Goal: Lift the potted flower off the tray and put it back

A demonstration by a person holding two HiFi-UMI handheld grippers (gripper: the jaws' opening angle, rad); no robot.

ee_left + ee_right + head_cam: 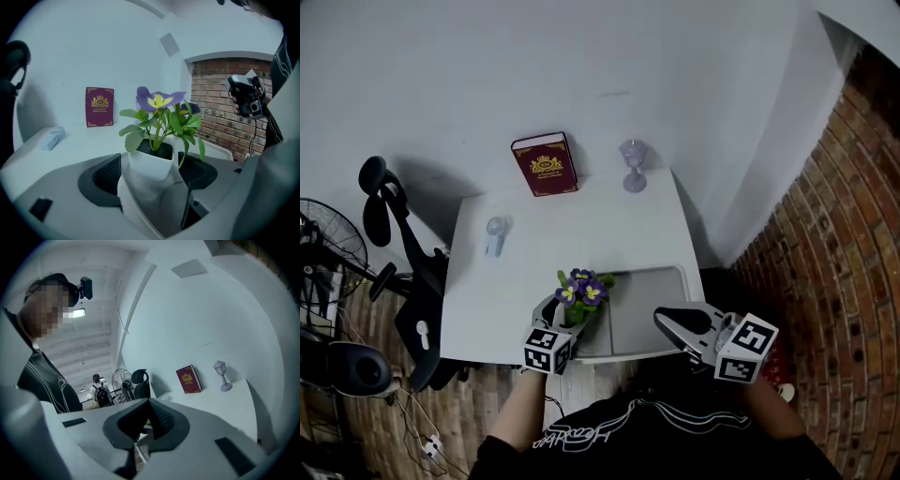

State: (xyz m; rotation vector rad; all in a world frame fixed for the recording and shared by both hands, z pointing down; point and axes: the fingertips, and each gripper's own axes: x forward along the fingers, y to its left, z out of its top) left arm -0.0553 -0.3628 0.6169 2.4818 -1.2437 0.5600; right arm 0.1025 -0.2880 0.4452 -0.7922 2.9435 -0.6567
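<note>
1. The potted flower [149,159], purple blooms with yellow centres and green leaves in a white square plastic pot, stands upright between the fingers [104,174] of the left gripper [564,321]. The fingers press on two opposite sides of the pot.
2. In the head view the pot is at the left edge of the grey rectangular tray [661,281] (I cannot tell whether its base touches the tray or hangs just above it).
3. The left gripper reaches in from the near edge of the bench. Its marker cube is nearest the person, and the bare forearm [523,405] runs back toward the body.
4. The right gripper [675,319] is held by the tray's near right corner, well apart from the pot, and points toward the far wall. Its fingers [164,420] are drawn together with nothing between them.
5. The tray lies at the near edge of the white bench [581,234].
6. At the far edge of the bench a maroon hardback book with a gold crest [546,164] stands upright against the wall. A pale lilac lantern ornament [633,165] stands to its right.
7. A small white-and-blue gadget [494,234] lies near the bench's left side.
8. A black office chair [394,225] and a black fan [328,248] stand left of the bench, and a red brick wall [834,234] rises on the right.
</note>
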